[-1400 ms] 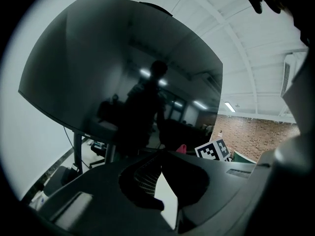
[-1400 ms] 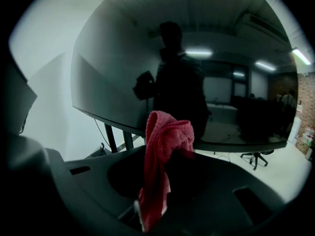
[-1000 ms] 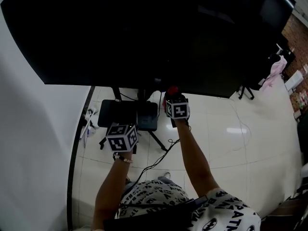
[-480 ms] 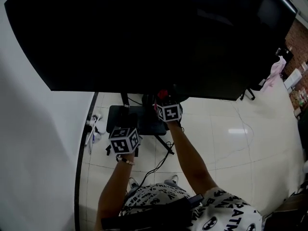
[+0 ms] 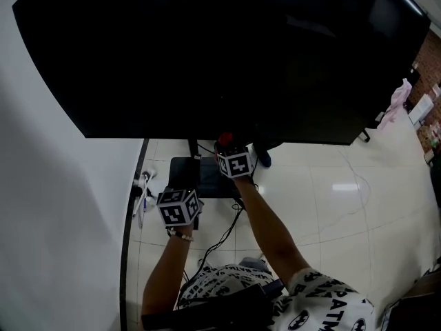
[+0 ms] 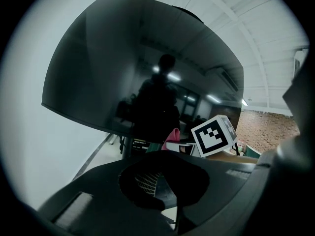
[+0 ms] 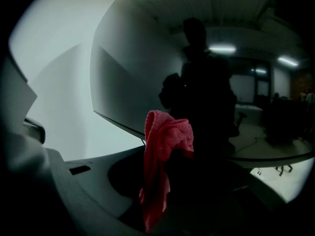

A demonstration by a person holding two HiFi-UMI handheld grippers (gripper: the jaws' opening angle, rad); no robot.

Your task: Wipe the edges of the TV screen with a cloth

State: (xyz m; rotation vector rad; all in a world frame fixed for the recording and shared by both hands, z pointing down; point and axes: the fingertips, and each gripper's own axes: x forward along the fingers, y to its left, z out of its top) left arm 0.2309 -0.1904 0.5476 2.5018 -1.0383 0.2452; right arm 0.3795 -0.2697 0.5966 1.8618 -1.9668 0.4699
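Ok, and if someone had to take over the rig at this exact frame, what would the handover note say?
Right claw: shut on the red cloth, held up at the bottom edge of the TV screen, near its middle. Contact can't be confirmed.
Left claw: jaws look together with nothing in them. It sits lower and to the left, off the screen.
Done: the pictures don't show which edges are already wiped.
Left: probably run the cloth along the bottom edge, then the sides and top.
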